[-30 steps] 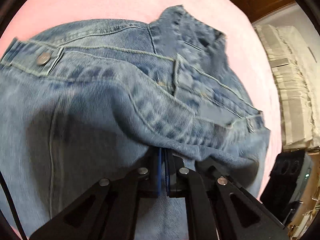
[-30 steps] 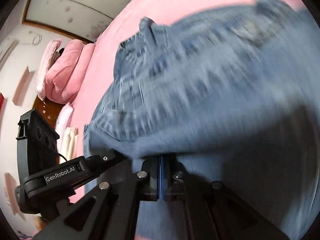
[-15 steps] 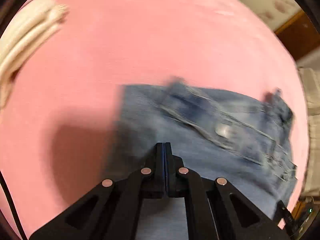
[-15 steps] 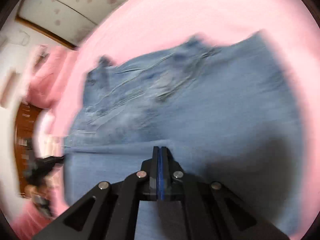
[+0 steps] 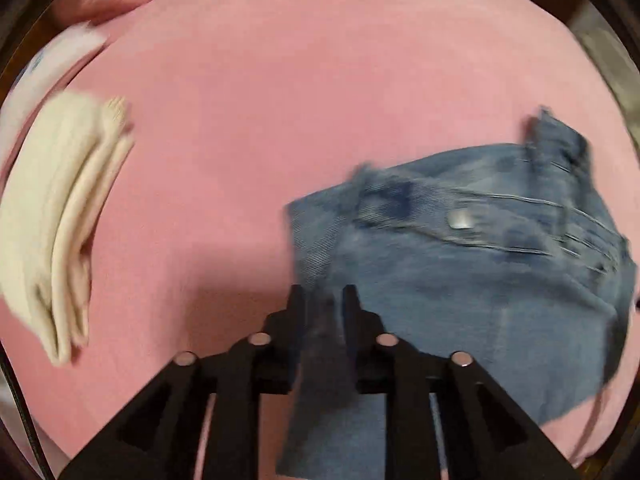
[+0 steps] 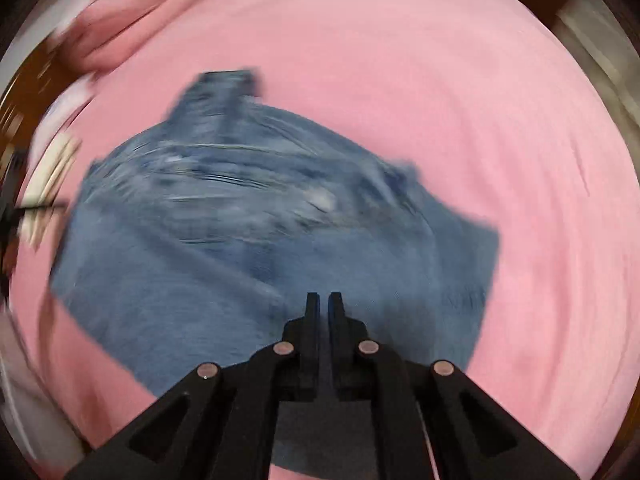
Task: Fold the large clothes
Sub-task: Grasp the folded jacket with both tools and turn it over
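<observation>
Folded blue jeans [image 5: 460, 280] lie on the pink bed cover [image 5: 280, 100], waistband and a metal button [image 5: 460, 220] on top. In the left wrist view my left gripper [image 5: 323, 300] is over the jeans' left edge, its jaws parted with denim showing in the gap. In the right wrist view the jeans [image 6: 240, 232] lie spread and blurred in front of my right gripper [image 6: 324, 304]. Its jaws stand a narrow gap apart over the jeans' near part, with nothing pinched.
A folded cream garment [image 5: 60, 216] lies at the left on the bed cover. Pink pillows [image 6: 116, 28] lie at the far left. The bed cover [image 6: 480, 120] stretches wide to the right of the jeans.
Both grippers were shut on the denim and carried it over and down. Now both jaws have opened and the jeans lie folded on the bed. Both cameras have pulled back.
</observation>
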The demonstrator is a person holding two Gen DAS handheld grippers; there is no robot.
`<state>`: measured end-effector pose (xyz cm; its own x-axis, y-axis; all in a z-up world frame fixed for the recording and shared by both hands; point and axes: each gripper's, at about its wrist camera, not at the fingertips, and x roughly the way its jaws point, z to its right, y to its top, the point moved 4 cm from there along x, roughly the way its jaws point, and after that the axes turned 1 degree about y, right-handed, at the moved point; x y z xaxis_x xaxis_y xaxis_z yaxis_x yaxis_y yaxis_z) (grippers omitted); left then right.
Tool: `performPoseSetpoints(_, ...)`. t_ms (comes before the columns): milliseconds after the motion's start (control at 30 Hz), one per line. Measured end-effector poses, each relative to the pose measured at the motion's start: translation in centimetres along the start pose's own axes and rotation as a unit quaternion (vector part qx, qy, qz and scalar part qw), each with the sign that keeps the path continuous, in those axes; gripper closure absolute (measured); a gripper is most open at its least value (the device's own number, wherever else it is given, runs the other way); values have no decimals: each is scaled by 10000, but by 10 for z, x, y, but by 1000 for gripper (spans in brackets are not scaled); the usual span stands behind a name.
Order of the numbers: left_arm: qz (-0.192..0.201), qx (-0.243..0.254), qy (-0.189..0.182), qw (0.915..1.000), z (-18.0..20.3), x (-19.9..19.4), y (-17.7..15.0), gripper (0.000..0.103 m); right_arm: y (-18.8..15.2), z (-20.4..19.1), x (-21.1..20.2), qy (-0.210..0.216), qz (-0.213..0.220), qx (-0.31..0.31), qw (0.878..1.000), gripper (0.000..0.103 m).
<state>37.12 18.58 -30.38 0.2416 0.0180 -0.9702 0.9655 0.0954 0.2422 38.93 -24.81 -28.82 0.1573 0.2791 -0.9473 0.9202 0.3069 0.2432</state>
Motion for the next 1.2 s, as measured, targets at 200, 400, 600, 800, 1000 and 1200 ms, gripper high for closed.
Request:
performPoseSetpoints(200, -177, 1511, -427, 9874, 99, -1, 51, 76, 50, -45, -1, 421, -294, -1637, 9852, 96)
performPoseSetpoints(400, -149, 3108, -1024, 9448, 197, -13, 71, 35, 68, -84, 23, 969, -750, -2700, 9550, 78)
performPoseSetpoints(600, -467, 4003, -1127, 9082, 241, 1, 54, 35, 70, -109, 52, 1248, -854, -3093, 9389, 78)
performPoseSetpoints(800, -776, 4428, -870, 8890, 260, 28, 37, 35, 71, -126, 84, 1321, -1094, -3368, 9258, 77)
performPoseSetpoints(1000, -670, 3974, -885, 9109, 251, 24, 36, 35, 67, -135, 91, 1387, -1291, -3748, 9075, 97)
performPoseSetpoints(1200, -510, 2899, -1194, 9482, 225, 4, 27, 35, 75, -137, 70, 1411, -733, -3682, 9161, 99)
